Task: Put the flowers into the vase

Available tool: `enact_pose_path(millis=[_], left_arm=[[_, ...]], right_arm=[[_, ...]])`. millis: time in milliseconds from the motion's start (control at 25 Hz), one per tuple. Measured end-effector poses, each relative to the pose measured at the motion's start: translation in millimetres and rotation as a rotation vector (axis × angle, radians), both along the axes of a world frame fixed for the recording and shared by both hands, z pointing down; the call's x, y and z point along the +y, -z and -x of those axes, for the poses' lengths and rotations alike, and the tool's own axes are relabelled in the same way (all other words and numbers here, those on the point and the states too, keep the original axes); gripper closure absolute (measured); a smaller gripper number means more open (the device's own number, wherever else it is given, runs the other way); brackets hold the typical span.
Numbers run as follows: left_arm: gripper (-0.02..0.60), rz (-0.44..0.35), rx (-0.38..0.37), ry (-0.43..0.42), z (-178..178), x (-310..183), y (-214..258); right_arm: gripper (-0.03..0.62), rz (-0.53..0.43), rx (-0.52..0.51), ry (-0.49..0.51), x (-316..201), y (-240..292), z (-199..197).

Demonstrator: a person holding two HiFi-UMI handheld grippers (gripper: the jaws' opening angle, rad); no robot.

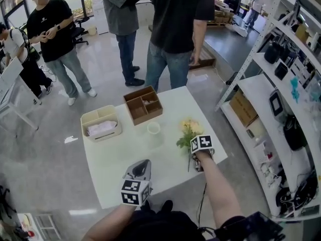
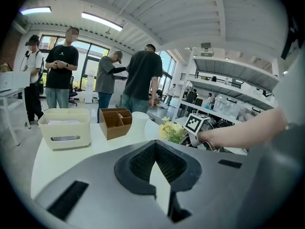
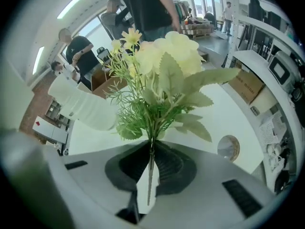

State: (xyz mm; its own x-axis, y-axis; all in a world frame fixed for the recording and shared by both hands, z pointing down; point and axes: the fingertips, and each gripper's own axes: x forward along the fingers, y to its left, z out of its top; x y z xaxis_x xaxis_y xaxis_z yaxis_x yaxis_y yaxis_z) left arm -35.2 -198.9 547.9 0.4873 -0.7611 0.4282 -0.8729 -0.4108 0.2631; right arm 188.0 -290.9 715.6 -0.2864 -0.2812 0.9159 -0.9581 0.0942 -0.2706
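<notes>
Ribbed black jaws of the right gripper (image 3: 151,146) clench the thin wiry stem of the flowers (image 3: 164,66), cream blooms and serrated leaves fanning beyond their tips; the left gripper (image 2: 155,144) has its jaws pressed together, empty.

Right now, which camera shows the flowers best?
The right gripper view: the flowers fill it, stem pinched between the fingers. The head view shows them small from above; the left gripper view, a far yellow-green clump.

- The head view looks steeply down on the white table (image 1: 115,169).
- The 2 gripper views sit low and close, facing across it.
- All 3 share the flowers (image 1: 189,130).
</notes>
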Motion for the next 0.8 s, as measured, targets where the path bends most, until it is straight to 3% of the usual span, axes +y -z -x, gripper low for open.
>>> enact_pose_path(millis=[240, 600, 680, 800], left_arm=[[0.580, -0.040, 0.017, -0.013, -11, -2, 17], [0.580, -0.097, 0.023, -0.010, -15, -2, 36], [0.578, -0.107, 0.025, -0.004, -14, -2, 38], [0.580, -0.120, 0.026, 0.001, -16, -2, 44]], right_arm=[[0.559, -0.270, -0.083, -0.054, -4, 61, 3], [0.559, -0.962, 0.049, 0.000, 19, 193, 20], [0.559, -1.060, 0.064, 0.002, 32, 214, 26], [0.559, -1.118, 0.070, 0.023, 48, 229, 33]])
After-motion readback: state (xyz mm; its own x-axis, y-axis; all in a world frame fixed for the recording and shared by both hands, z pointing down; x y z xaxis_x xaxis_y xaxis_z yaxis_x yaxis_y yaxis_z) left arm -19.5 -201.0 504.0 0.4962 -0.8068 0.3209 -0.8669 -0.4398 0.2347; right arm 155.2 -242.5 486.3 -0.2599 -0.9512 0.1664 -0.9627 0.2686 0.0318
